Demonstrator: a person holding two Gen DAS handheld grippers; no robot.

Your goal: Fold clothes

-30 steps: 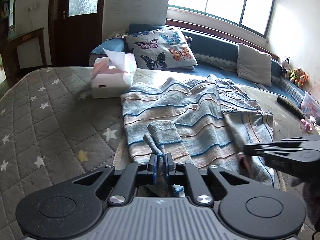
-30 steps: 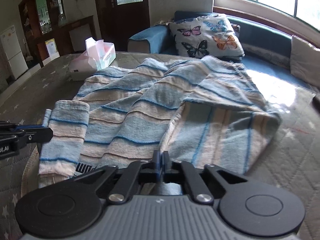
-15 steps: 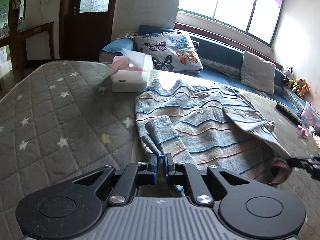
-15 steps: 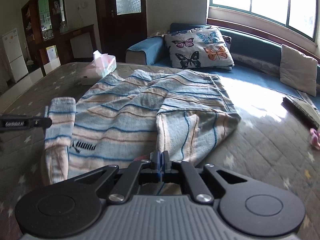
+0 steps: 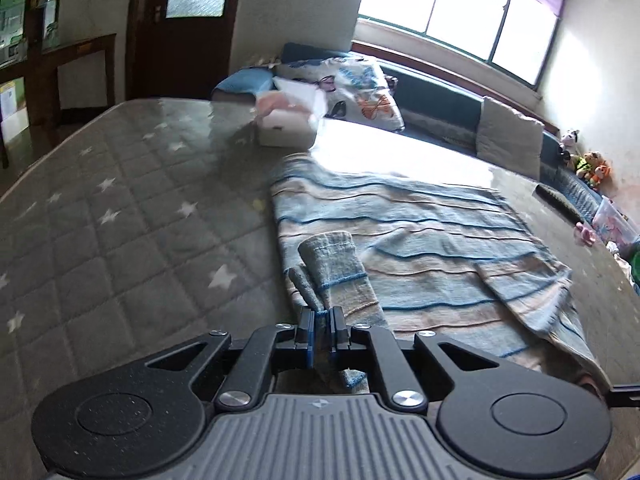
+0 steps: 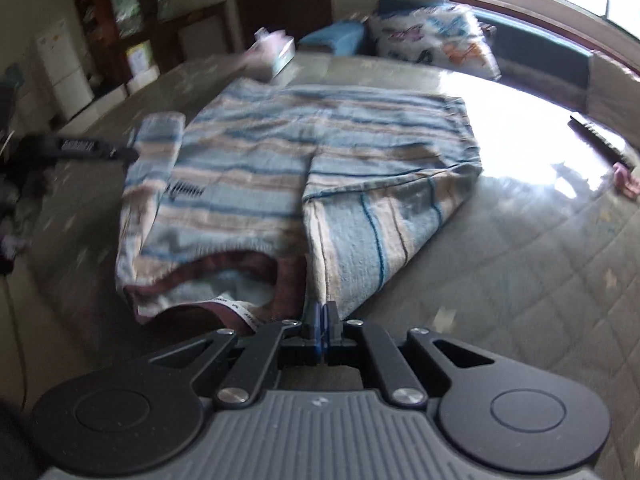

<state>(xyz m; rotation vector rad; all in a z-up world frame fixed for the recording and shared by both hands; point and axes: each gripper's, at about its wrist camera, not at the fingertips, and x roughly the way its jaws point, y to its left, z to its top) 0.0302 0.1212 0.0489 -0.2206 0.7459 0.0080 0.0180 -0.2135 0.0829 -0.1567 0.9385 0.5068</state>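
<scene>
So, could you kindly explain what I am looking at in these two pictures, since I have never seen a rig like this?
There is no robot here. A person holds a two-finger gripper in each hand, and each gripper carries a wide-angle camera looking along its fingers. One picture comes from the left gripper, the other from the right gripper; the black shapes at the bottom are the grippers themselves. On the quilted bed lies a striped sweater, with a tissue box behind it. Both grippers are shut on the sweater's near edge, the left by a folded sleeve, the right beside the neck opening.
</scene>
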